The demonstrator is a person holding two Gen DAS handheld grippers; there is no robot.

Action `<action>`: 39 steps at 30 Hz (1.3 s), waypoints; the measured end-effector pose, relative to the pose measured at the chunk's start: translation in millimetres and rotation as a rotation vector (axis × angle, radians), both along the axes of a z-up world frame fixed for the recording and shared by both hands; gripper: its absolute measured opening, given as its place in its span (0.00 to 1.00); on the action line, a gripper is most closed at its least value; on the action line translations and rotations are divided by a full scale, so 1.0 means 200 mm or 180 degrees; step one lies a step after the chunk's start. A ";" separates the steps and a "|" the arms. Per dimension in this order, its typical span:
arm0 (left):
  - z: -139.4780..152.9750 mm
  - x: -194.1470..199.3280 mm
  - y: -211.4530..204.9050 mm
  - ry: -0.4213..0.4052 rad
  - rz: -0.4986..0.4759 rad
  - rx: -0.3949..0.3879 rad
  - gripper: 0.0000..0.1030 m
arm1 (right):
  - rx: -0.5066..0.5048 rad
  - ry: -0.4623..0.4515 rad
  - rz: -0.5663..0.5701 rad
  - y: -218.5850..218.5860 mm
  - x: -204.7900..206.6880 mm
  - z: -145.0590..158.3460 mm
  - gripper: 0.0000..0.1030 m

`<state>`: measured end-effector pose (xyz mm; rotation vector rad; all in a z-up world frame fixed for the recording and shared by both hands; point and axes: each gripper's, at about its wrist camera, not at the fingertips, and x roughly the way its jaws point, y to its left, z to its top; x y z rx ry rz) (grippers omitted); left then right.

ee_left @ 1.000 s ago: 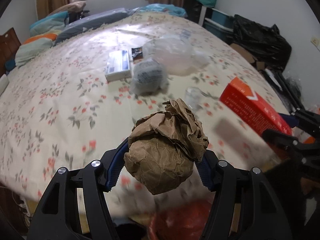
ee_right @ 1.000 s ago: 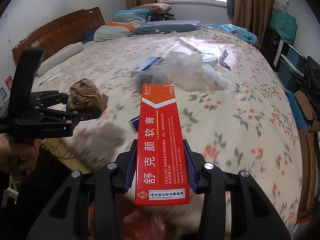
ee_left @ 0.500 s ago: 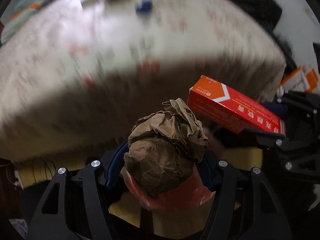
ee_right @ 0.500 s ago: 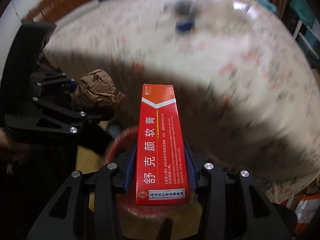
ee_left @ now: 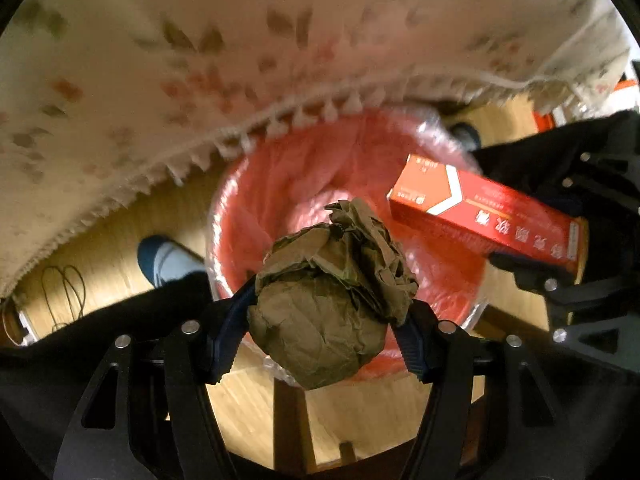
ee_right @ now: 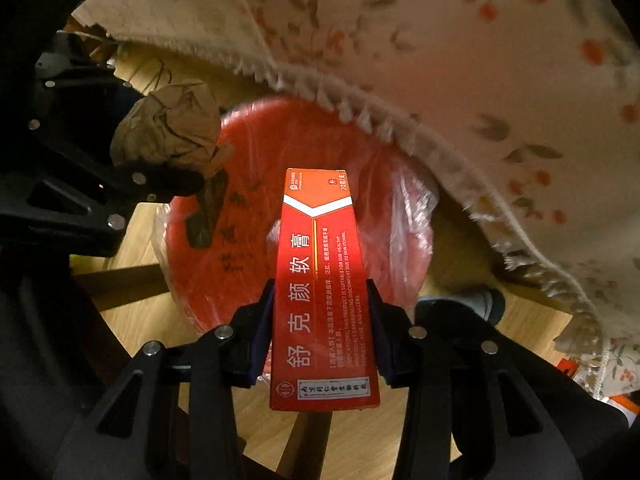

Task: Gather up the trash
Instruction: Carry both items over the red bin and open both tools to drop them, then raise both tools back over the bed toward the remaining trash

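My left gripper [ee_left: 324, 312] is shut on a crumpled brown paper ball [ee_left: 332, 312] and holds it above the near rim of a red trash bin [ee_left: 288, 184] lined with clear plastic. My right gripper [ee_right: 322, 320] is shut on a long red carton [ee_right: 320, 280] with white Chinese print, its far end over the bin [ee_right: 360, 168]. The carton [ee_left: 480, 216] enters the left wrist view from the right. The paper ball [ee_right: 168, 132] and left gripper show at the left of the right wrist view.
The fringed edge of the floral bedspread [ee_left: 200, 60] hangs just behind the bin, also seen in the right wrist view [ee_right: 480, 60]. A blue and white slipper [ee_left: 168, 264] stands on the wooden floor [ee_left: 256, 412] left of the bin. A cord [ee_left: 64, 292] lies further left.
Both grippers have swung down from over the bed to the floor beside it. They now hold the paper ball and the carton over the red bin.
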<state>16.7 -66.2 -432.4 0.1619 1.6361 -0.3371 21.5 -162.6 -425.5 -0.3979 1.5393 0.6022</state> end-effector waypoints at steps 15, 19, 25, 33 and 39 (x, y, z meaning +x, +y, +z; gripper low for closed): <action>-0.11 -0.01 0.02 0.0243 -0.0032 0.0093 0.70 | -0.0004 0.0165 0.0070 0.03 -0.04 -0.09 0.67; -0.12 -0.01 0.01 0.0256 -0.0043 0.0124 0.74 | 0.0016 0.0156 0.0033 0.02 -0.03 -0.09 0.77; -0.12 -0.01 -0.02 0.0244 -0.0041 0.0218 0.93 | 0.0035 0.0117 -0.0035 0.01 -0.02 -0.07 0.86; 0.04 -0.01 -0.04 -0.0008 -0.0020 0.0124 0.94 | 0.0104 -0.0161 -0.0217 -0.04 0.01 0.07 0.95; 0.40 0.03 0.01 -0.0702 0.0130 0.0145 0.94 | 0.0107 -0.0933 -0.0482 -0.12 0.03 0.41 0.95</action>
